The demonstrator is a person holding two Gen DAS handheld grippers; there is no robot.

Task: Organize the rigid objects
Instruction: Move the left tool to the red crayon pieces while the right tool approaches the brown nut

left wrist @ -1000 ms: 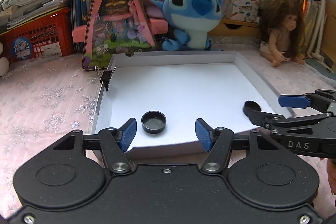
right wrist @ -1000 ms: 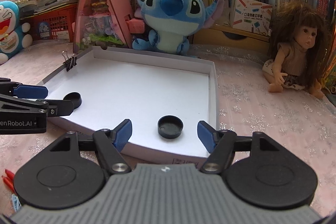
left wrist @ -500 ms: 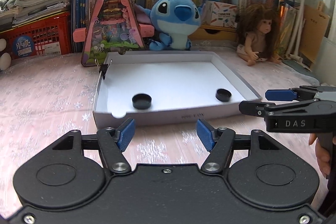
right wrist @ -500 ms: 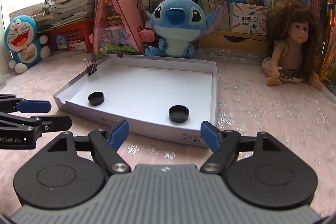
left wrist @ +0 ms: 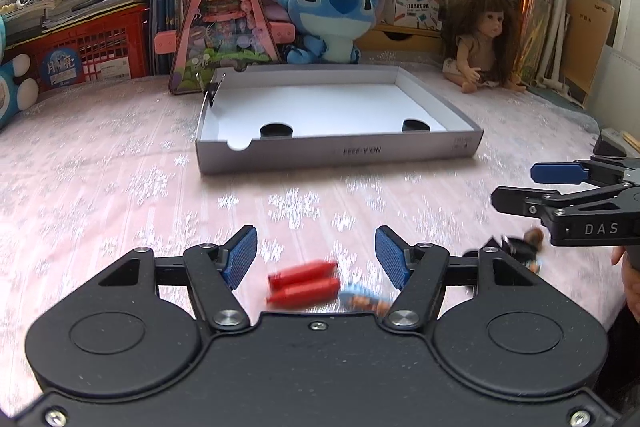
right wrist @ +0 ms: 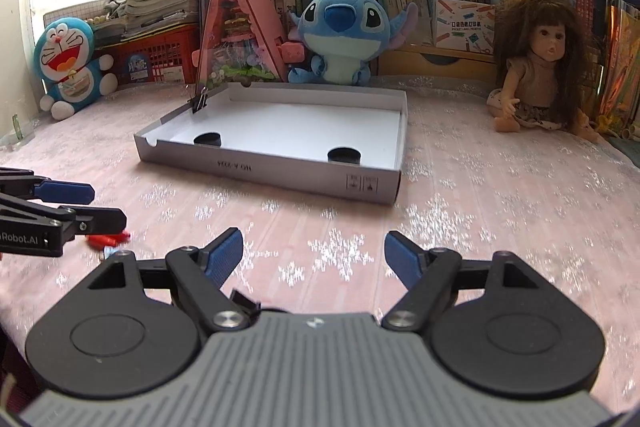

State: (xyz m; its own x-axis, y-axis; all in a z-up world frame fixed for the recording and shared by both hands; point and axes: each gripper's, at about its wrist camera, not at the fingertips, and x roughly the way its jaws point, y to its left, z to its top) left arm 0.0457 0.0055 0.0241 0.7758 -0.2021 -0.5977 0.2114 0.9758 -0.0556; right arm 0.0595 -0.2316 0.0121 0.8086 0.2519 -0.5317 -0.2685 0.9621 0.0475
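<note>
The left gripper (left wrist: 316,253) has its blue fingers (left wrist: 240,255) spread wide and holds nothing; two red cylinders (left wrist: 304,281) lie on the counter (left wrist: 100,195) between them, with a small blurred blue-and-tan figure (left wrist: 362,301) just beside the right finger. The right gripper (right wrist: 314,257) is equally wide open and empty over bare pink cloth. Near its tip, in the left view, sits a small dark toy figure (left wrist: 522,249), too blurred to name more exactly.

Further out stands the shallow white cardboard box lid (left wrist: 340,151), a binder clip (left wrist: 211,91) on its left wall. Inside are two black round caps, one (left wrist: 276,131) near the front left and one (left wrist: 416,125) near the front right, well apart.

Half a second ago both grippers were just before the lid's front wall; now they have drawn back, the lid sits well away, and the red cylinders and figures have come into view.
</note>
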